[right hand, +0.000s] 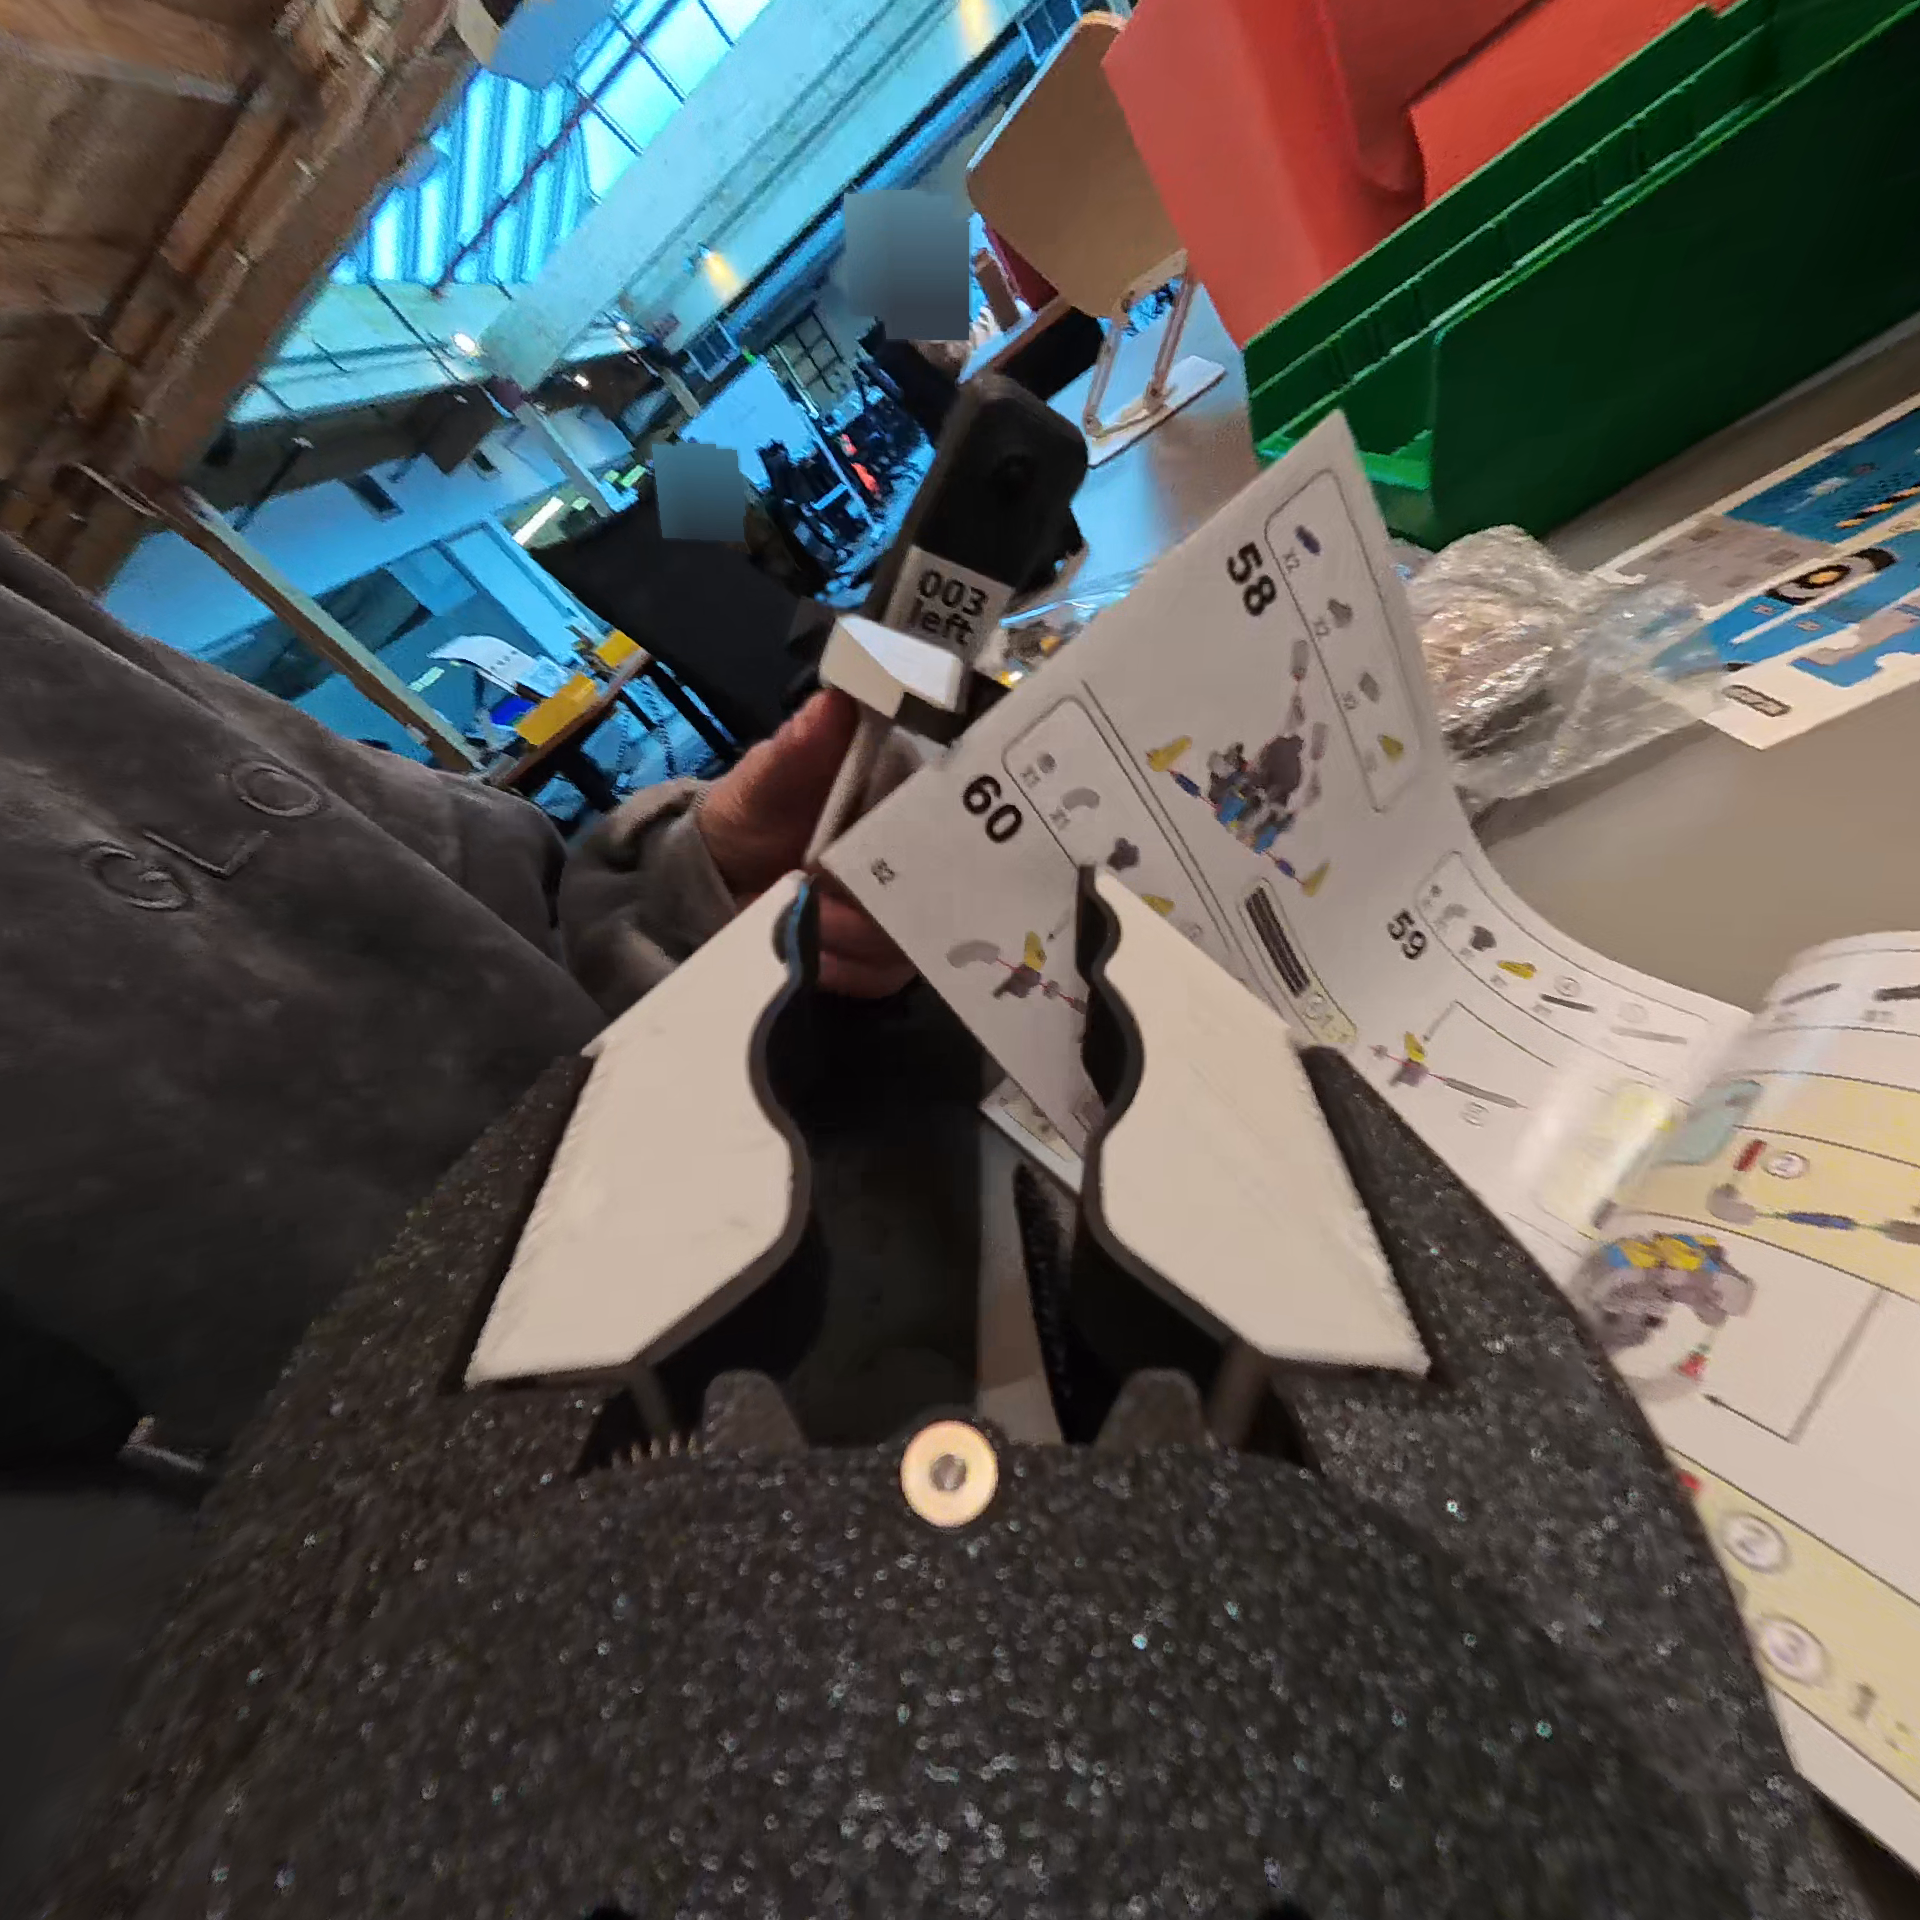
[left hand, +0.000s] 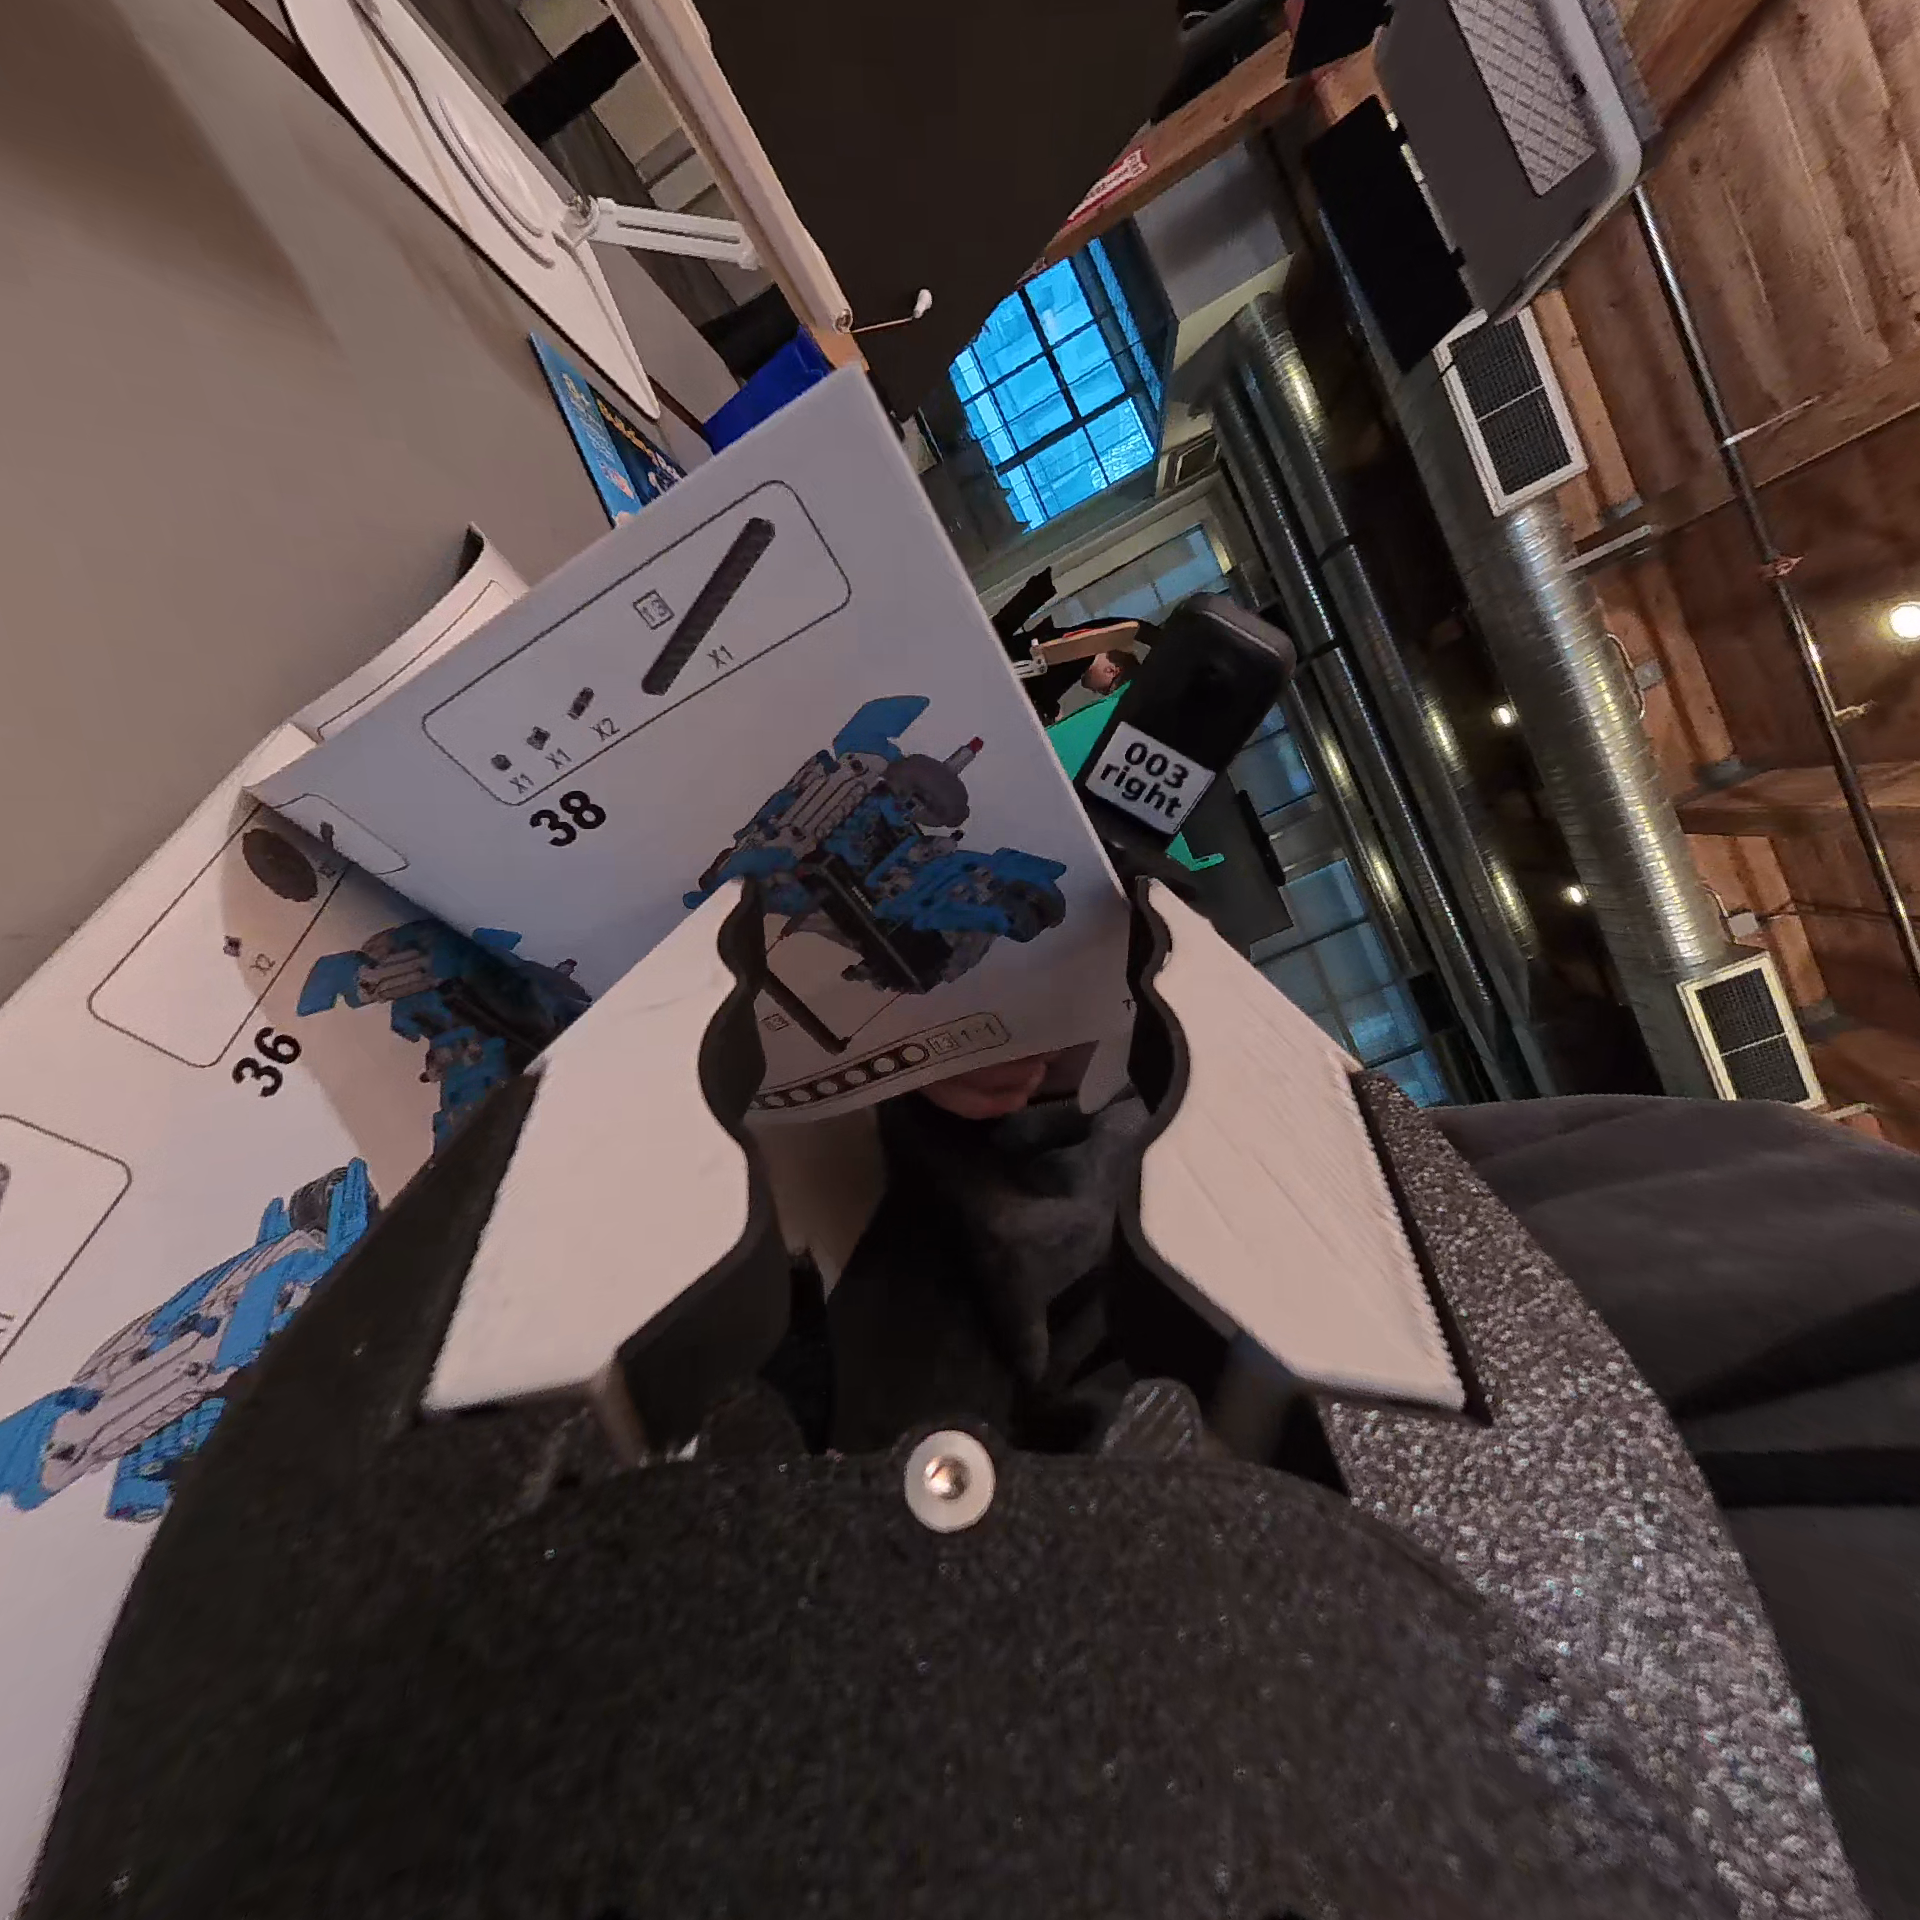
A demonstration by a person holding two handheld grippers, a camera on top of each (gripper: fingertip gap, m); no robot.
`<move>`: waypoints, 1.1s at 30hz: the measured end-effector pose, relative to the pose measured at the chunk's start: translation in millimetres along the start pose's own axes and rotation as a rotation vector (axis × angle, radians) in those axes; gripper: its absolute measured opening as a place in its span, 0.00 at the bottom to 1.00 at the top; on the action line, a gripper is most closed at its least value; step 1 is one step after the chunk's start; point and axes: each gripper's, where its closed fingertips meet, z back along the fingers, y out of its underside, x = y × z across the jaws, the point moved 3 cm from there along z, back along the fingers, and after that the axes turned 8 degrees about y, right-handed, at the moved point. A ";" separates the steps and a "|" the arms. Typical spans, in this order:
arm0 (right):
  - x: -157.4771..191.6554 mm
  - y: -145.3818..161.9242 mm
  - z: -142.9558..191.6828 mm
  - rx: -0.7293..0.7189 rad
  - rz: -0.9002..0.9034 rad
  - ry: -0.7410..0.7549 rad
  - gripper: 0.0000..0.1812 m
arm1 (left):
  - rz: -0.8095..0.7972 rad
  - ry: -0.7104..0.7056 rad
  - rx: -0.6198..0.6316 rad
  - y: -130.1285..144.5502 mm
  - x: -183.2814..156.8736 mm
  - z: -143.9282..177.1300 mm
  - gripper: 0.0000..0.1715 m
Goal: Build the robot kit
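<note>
A raised page (left hand: pixel 727 727) of the instruction booklet (right hand: pixel 1351 1039) is seen just ahead of both spread, empty grippers: left gripper (left hand: pixel 935 914), right gripper (right hand: pixel 945 894). A green bin (right hand: pixel 1610 343) stands on the worktop (right hand: pixel 1662 883); its contents cannot be told.

We saw a large hall with wooden plank walls (left hand: pixel 1766 312) and silver ventilation ducts (left hand: pixel 1579 727). A window of many panes (left hand: pixel 1060 405) gave blue daylight, and small round lamps (left hand: pixel 1903 620) were lit. The table (right hand: pixel 1662 883) was pale grey. On it stood green bins (right hand: pixel 1610 312), and behind them something orange-red (right hand: pixel 1299 135).
</note>
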 end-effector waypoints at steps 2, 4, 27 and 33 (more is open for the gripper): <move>5.3 -3.7 1.2 -0.018 -0.034 -0.050 0.29 | -0.003 -0.006 0.006 1.4 1.0 -0.6 0.41; 4.2 -5.5 1.5 -0.023 -0.069 -0.057 0.29 | -0.011 -0.014 0.017 2.8 1.9 -1.4 0.41; -27.2 4.8 6.5 -0.009 -0.238 -0.023 0.00 | 0.017 -0.020 0.035 9.3 8.5 -1.3 0.37; -36.4 22.1 -2.1 0.082 -0.231 0.051 0.01 | 0.041 -0.077 0.042 17.0 21.6 12.5 0.33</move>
